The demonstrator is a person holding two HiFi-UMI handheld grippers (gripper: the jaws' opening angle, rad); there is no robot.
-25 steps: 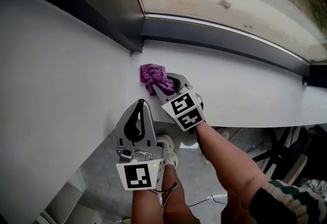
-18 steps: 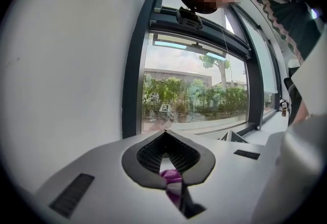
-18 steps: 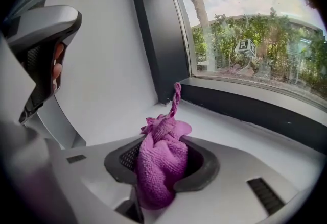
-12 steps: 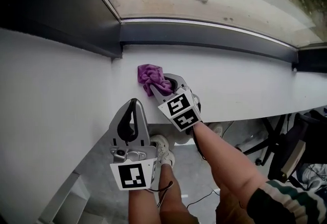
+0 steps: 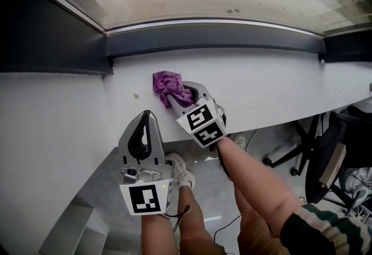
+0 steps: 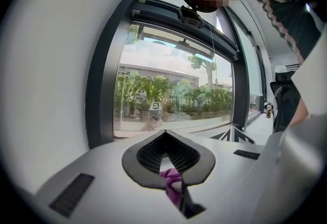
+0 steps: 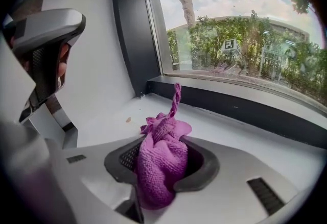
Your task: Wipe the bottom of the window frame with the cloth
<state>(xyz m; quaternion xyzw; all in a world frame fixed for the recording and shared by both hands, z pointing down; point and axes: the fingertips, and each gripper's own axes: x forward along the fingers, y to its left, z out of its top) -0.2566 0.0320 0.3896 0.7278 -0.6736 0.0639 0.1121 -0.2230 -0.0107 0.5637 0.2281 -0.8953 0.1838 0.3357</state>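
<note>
Presently right hand-held gripper point(image 5: 187, 97) clamps cloth point(image 5: 167, 85), its length pointing toward window frame point(image 5: 232, 36); left hand-held gripper point(image 5: 147, 117) closed.

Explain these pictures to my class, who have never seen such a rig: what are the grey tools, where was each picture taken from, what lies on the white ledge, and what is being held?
There is no robot here. A person holds a hand-worked two-jaw gripper in each hand. The head view comes from a camera on the person's head, looking down at both tools and the person's arms. The two gripper views each come from a camera riding on one gripper, looking along its jaws towards the window. The right gripper is shut on a bunched purple cloth, held over the white ledge, a little short of the dark bottom window frame. A small brown speck lies on the ledge to the cloth's left. The left gripper has its jaws together on nothing and is apart from the cloth.
</note>
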